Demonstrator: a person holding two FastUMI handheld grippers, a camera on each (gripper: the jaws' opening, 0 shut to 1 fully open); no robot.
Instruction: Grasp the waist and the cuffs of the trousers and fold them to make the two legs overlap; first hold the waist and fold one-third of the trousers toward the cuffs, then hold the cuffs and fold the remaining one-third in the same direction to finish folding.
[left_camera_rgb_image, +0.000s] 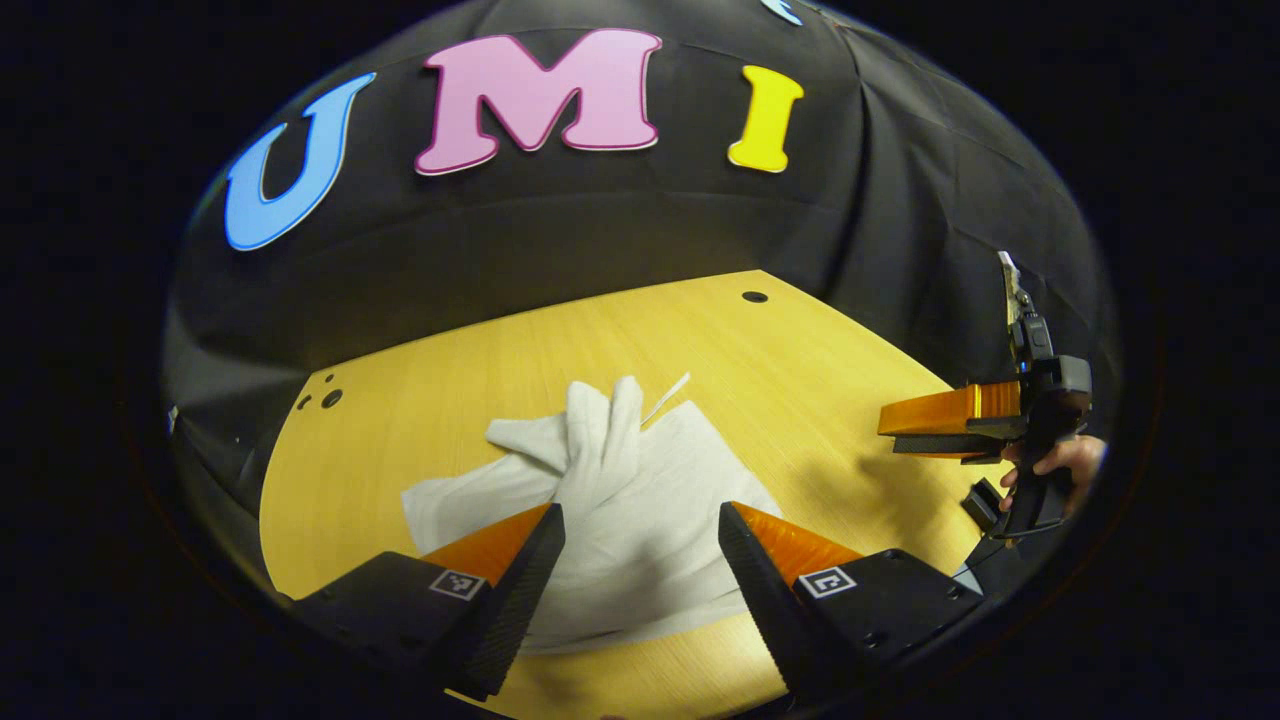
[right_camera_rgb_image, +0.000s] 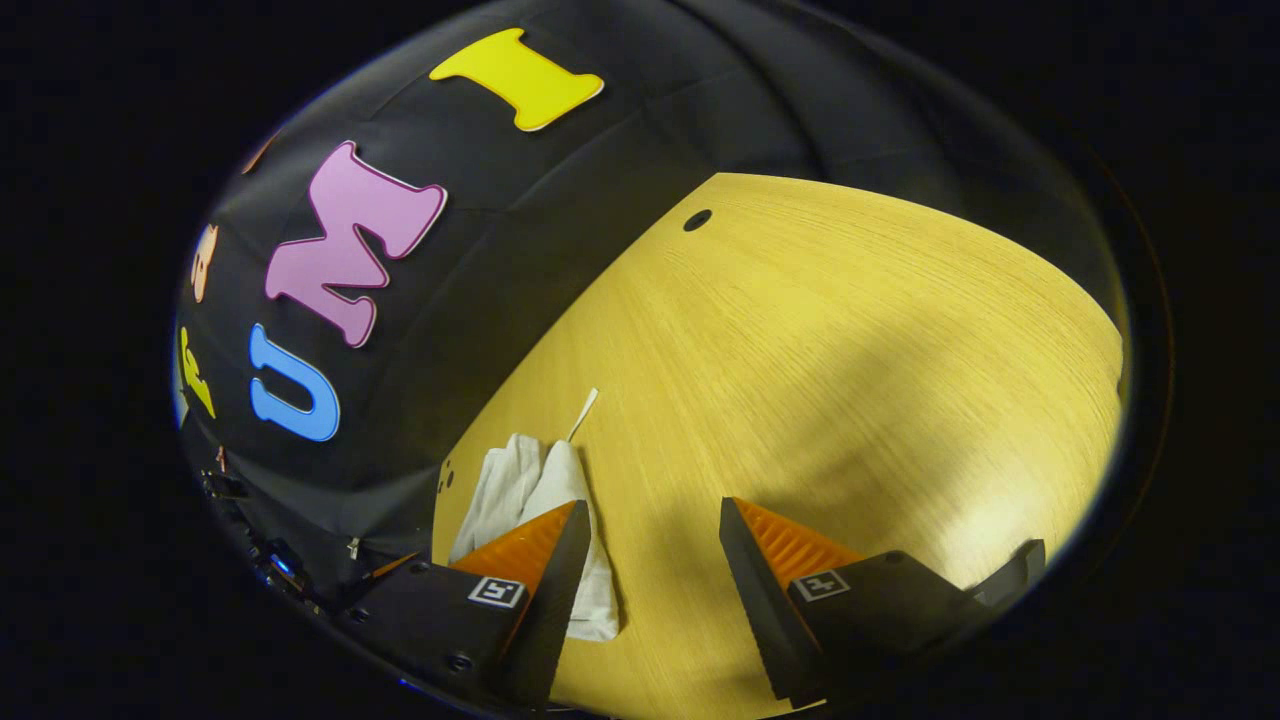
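Trousers (left_camera_rgb_image: 640, 520) crumpled on table (left_camera_rgb_image: 800, 350), drawstring end far.

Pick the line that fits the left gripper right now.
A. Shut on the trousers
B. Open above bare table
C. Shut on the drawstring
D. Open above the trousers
D: the left gripper has its jaws spread apart with the white trousers lying between them on the table.

Left gripper (left_camera_rgb_image: 640, 520): wedge-shaped ribbed fingers on black housings, each bearing a square black-and-white marker and screws. Right gripper (right_camera_rgb_image: 650, 520): same build; its black pistol-style handle sits in a hand (left_camera_rgb_image: 1058, 468).
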